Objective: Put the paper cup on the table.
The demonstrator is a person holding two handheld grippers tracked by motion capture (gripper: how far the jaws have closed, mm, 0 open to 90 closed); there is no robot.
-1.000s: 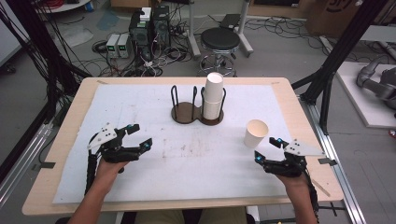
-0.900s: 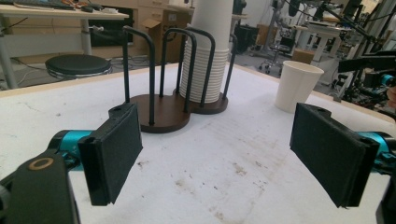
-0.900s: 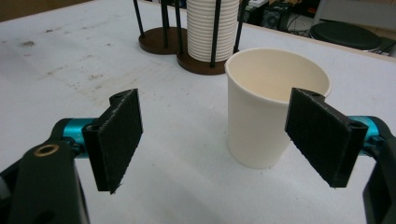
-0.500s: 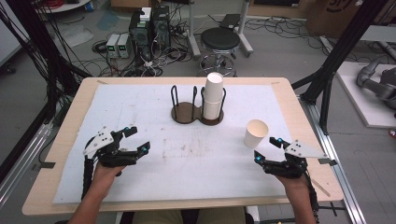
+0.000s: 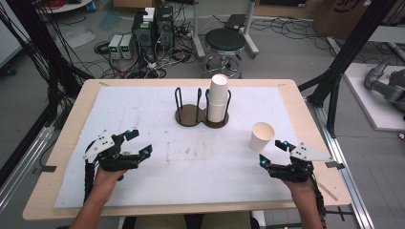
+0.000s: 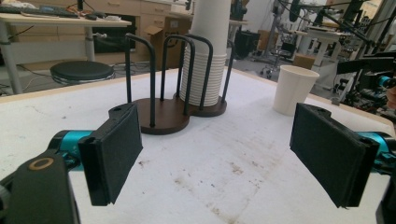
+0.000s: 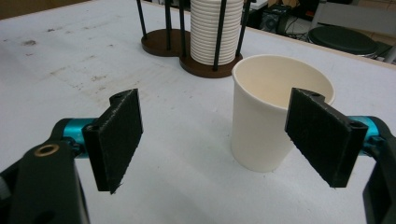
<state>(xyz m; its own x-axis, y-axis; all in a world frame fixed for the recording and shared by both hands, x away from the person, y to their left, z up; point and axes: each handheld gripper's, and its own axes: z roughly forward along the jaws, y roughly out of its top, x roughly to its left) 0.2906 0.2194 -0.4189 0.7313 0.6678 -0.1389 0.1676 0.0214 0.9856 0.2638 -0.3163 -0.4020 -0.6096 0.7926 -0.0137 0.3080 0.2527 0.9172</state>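
The right claw [image 5: 273,153] stood wide with nothing between its pads, just short of the single paper cup [image 5: 261,136] upright on the counter [image 5: 143,105]. The left claw [image 5: 136,144] gaped wide too, apparently hovering low, well apart from the cup holder [image 5: 200,116].

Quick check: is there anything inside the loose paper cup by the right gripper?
The paper cup stands upright and open; the inner wall seen in the right gripper view looks bare. Its near wall hides the bottom, so I can't rule out something small.

Robotics lab: PC towers [image 5: 152,29], floor cables [image 5: 157,67], stool [image 5: 225,40].
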